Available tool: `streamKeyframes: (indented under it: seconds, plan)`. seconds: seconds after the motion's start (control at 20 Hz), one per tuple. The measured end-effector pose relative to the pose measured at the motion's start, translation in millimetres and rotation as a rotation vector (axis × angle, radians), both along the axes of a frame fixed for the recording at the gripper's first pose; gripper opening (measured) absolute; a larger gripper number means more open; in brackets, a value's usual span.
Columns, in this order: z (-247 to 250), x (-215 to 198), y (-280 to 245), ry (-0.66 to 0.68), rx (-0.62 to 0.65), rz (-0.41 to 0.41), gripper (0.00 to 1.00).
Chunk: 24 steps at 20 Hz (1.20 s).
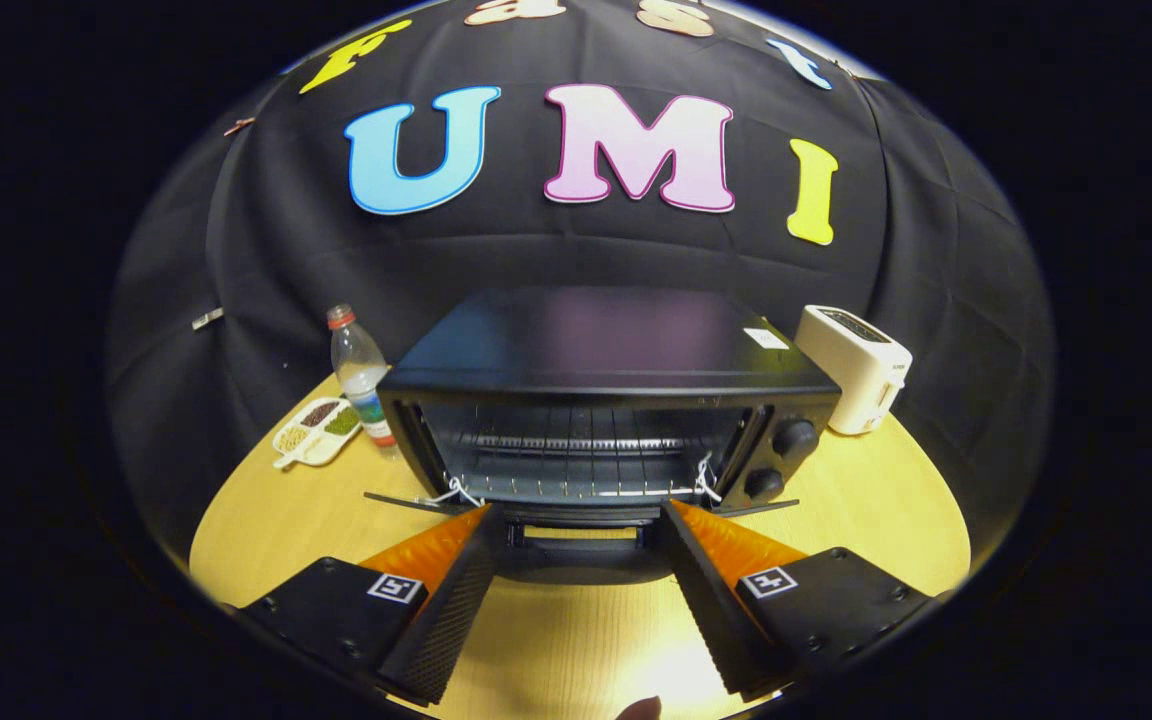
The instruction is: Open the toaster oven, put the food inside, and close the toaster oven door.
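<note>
My toaster oven (606, 400) is black, standing square on the wooden table just ahead of my fingers; its door (581, 545) is dropped fully open and lies flat toward me, its handle end between my fingertips; the wire rack (576, 445) inside sits bare; two round knobs (781, 460) stack on its right panel.

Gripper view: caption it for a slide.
Open gripper straddles the black toaster oven's lowered door; wire rack bare.
</note>
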<state>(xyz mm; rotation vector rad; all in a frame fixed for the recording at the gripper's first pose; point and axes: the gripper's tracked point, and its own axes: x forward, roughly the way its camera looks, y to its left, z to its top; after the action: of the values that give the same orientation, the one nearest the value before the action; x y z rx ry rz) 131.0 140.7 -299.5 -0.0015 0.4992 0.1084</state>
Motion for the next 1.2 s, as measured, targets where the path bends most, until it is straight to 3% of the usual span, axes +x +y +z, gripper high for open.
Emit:
streamKeyframes:
  seconds: [0.2,0.45,0.75,1.0,1.2]
  plan:
    - [-34.1,-27.6,-2.5,0.077,-0.023,0.010,0.99]
    - [-90.2,-66.5,-18.6,0.289,-0.065,-0.022,0.99]
    - [-57.0,-92.0,-40.0,0.382,0.019,0.058,0.99]
    - [-28.3,-123.5,-110.8,0.614,0.025,0.132,0.99]
    - [-31.5,-124.6,-199.9,0.721,0.019,0.089,0.98]
